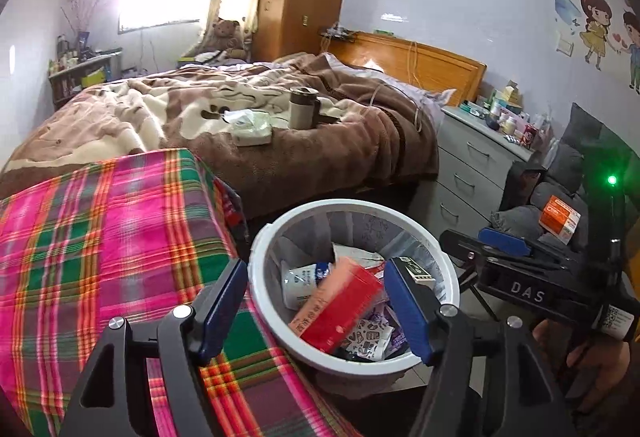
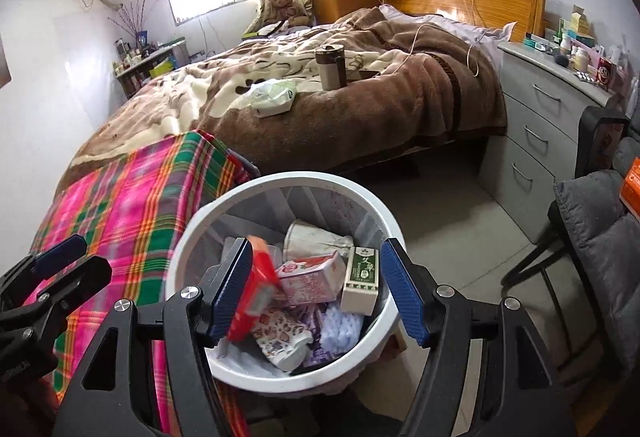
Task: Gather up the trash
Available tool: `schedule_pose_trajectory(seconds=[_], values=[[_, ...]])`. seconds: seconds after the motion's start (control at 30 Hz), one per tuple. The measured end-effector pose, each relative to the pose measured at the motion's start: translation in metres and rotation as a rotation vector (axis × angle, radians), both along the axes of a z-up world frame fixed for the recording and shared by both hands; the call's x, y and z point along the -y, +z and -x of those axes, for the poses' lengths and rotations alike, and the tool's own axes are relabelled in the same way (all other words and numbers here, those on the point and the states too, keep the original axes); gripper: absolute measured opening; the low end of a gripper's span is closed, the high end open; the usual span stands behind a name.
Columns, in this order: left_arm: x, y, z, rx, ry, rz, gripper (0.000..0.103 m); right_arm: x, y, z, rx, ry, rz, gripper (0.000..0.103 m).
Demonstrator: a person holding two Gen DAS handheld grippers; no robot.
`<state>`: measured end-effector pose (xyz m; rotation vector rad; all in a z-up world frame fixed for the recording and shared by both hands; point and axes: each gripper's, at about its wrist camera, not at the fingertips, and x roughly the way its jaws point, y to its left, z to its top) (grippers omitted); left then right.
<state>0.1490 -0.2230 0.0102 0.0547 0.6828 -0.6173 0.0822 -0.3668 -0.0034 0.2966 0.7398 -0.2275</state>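
Left wrist view: we look down into the white bin (image 1: 352, 205), which sits on the floor just right of the plaid-covered counter (image 1: 100, 237) (near the foot of the bed (image 1: 280, 141)). Our left gripper (image 1: 316, 313) hangs over the bin's near-left side w/ jaws apart, nothing pressed between the pads. A red-orange box (image 1: 338, 311) shows blurred between the jaws, tilted, so we judge it's dropping or freshly dropped into the trash; we can't tell if it has settled.

Right wrist view: right gripper (image 2: 316, 293) sits above the bin (image 2: 208, 233) too, jaws wide and gripping nothing. The same red box (image 2: 256, 297) is blurred just beside the left pad (image 2: 234, 293), apart from the right one. Below it lie a pink carton (image 2: 316, 277), a green-and-white box (image 2: 360, 285), a patterned pouch (image 2: 280, 337) and a crumpled white cup (image 2: 312, 237), all inside the rim.

Why so: both grippers point steeply down over the mouth so whatever is let go lands inside, not on the floor. The bin being tight to the counter edge keeps the carry short.

Still out: a tissue pack (image 2: 274, 95) and a brown cup (image 2: 330, 67) on the bed, an orange box (image 1: 560, 219) on the grey chair (image 1: 520, 217) at far right. We'd guess those are next candidates, tho whether they count as trash we can't say.
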Motion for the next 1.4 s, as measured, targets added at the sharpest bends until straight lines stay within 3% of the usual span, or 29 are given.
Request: schedule_pose_trajectory(seconds=[0.47,0.7,1.07,1.4], values=[[-0.056,0.026,0.062,0.152,0.129,-0.01,0.07,-0.05,0.029,0.057,0.182,0.014,0.057,0.068],[-0.083,0.022,0.101,0.2,0.172,-0.037,0.07,-0.078,0.032,0.081,0.252,0.032,0.098,0.068],[-0.127,0.024,0.141,0.277,0.373,-0.097,0.07,-0.117,0.027,0.099,0.306,0.07,0.196,0.068],[-0.137,0.018,0.152,0.257,0.395,-0.114,0.07,-0.122,0.026,0.102,0.297,0.089,0.167,0.068]])
